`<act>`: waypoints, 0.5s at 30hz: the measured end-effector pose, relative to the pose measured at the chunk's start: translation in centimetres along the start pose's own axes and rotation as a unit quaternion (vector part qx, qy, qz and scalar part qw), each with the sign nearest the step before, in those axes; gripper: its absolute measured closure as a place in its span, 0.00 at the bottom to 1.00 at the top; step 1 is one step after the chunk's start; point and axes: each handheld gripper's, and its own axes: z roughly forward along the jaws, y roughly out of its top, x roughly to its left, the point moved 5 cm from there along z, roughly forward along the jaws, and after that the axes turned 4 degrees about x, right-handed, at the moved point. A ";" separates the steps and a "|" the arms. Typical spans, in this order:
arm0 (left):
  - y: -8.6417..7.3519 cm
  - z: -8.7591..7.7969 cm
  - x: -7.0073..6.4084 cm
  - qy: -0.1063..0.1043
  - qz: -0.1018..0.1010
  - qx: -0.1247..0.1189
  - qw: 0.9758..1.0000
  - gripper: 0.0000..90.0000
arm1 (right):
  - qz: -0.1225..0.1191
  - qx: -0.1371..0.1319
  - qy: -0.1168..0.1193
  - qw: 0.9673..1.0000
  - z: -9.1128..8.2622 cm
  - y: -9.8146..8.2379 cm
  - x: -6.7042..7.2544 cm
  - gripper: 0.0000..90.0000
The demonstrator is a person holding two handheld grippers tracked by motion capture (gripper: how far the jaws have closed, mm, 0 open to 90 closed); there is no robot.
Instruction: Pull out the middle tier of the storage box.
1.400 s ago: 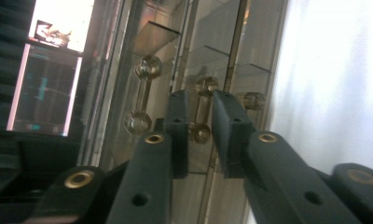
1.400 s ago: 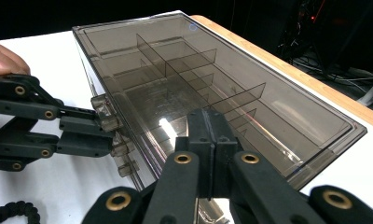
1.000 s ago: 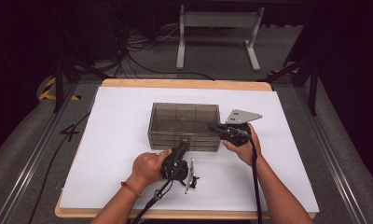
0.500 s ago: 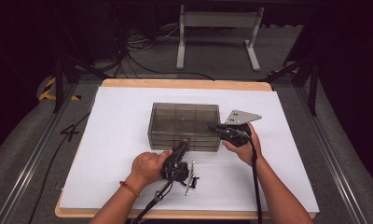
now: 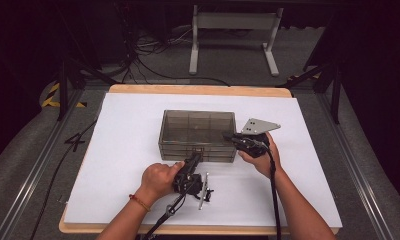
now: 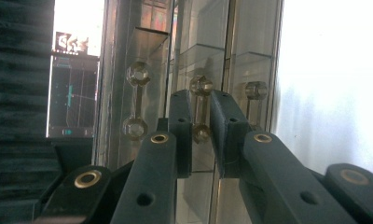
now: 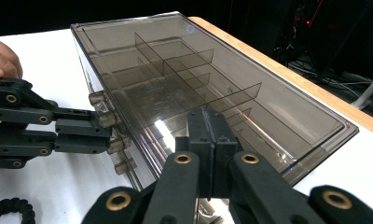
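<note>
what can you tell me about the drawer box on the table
The drawer box is smoky see-through plastic, low and oblong, with dividers inside and small clear handles on its front drawers. It sits flat on the white table. The left tool straddles one handle; the shut right tool rests on its top corner.

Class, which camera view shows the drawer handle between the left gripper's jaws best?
The left gripper view: the clear drawer handle fills the gap between the jaws of the left gripper, close up. The right gripper view shows that handle from the side. In the high view it is too small to make out.
</note>
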 end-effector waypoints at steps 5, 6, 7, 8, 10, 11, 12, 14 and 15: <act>0.4 -0.7 0.3 -0.009 0.017 0.000 1.000 1.00 | -0.001 0.000 0.000 1.000 0.0 0.0 0.0 1.00; 0.5 -0.6 0.0 -0.004 0.022 -0.006 1.000 1.00 | -0.001 0.000 -0.001 1.000 -0.1 0.0 0.0 1.00; 0.6 -0.5 -0.1 0.002 0.028 -0.006 1.000 1.00 | 0.000 -0.001 -0.001 1.000 0.0 0.0 0.0 1.00; 0.3 -0.7 0.2 0.000 0.053 0.013 0.999 1.00 | -0.001 -0.001 -0.001 1.000 0.0 0.0 0.0 1.00; 0.4 -0.5 0.0 -0.001 0.018 -0.013 1.000 1.00 | -0.003 0.000 -0.001 1.000 0.0 0.0 0.0 1.00; 0.1 -0.9 0.5 0.004 0.051 0.016 0.999 0.98 | -0.004 0.000 -0.002 1.000 0.0 0.0 0.0 1.00; 0.1 -0.9 0.5 0.004 0.051 0.016 0.999 0.96 | -0.004 0.000 -0.002 1.000 0.0 0.0 0.0 1.00; 0.1 -0.6 0.1 0.006 0.026 -0.003 1.000 0.94 | -0.004 0.000 -0.002 1.000 0.0 0.0 0.0 1.00; 0.0 -0.6 0.1 0.006 0.035 0.005 0.999 0.90 | -0.004 0.000 -0.002 1.000 0.0 0.0 0.0 1.00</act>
